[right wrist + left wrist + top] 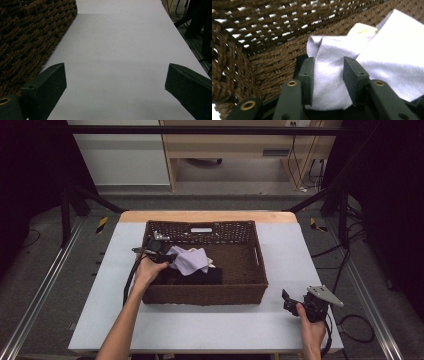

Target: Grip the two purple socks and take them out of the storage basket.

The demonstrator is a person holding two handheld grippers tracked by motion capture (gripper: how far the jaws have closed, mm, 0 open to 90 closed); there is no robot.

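A brown wicker basket (260, 265) stands in the middle of the white table (210, 325). Inside it, a pale lilac cloth (190, 260) lies crumpled over a black cloth (202, 276). My left gripper (167, 256) reaches into the basket's left side. In the left gripper view the jaws (329, 72) stand partly apart on either side of a fold of the pale cloth (387, 50). The fold fills the gap but does not look squeezed. My right gripper (286, 297) rests at the table's front right, open and empty (115, 80).
A yellowish item (363, 28) peeks out from behind the pale cloth. The basket's woven wall (234, 72) is close on the left gripper's left. The basket's outer side (30, 37) runs beside the right gripper, with bare table (120, 37) ahead of it.
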